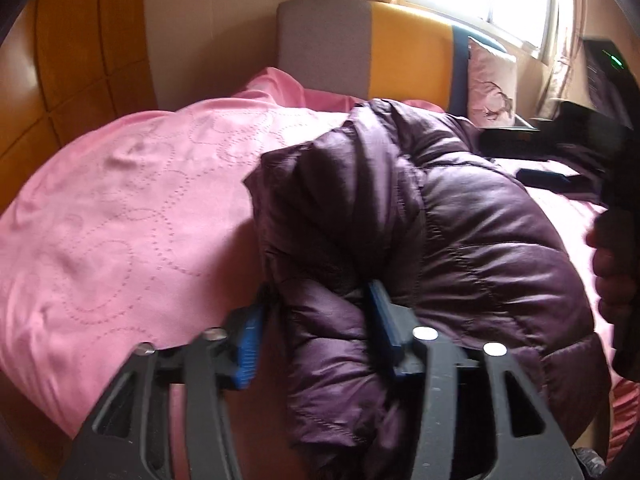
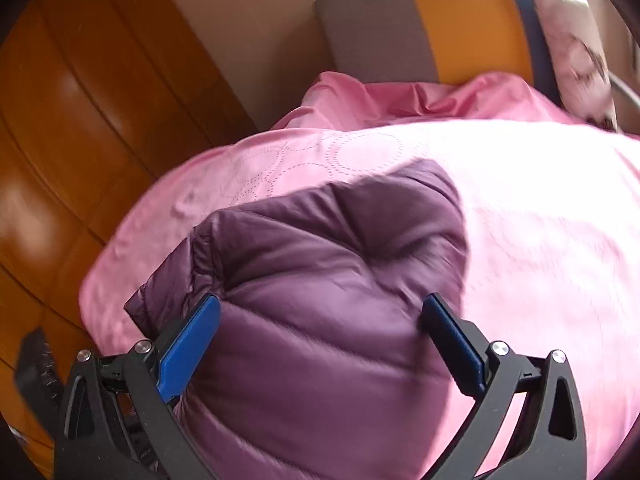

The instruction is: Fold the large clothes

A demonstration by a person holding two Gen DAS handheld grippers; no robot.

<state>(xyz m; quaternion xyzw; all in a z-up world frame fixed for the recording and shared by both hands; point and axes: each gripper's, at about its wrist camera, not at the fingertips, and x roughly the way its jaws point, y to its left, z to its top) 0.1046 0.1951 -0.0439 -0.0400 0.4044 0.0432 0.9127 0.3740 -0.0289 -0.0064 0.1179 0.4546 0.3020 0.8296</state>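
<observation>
Pink bedspread under purple jacket

Each gripper is built of black, triangularly cut-out linkage arms joined by silver round-headed screws, with blue pads on the fingers: the left gripper, the right gripper. Bare skin is seen on the right hand.

A bed carries everything here, spread with a pink quilted cover stitched in dotted ring patterns. At its head stands an upholstered headboard in grey, yellow and blue panels, with a pale printed pillow leaning against it near the window-side corner. A dark purple puffer jacket lies bunched on the cover toward that same side, and the cover's head edge is rumpled.
</observation>
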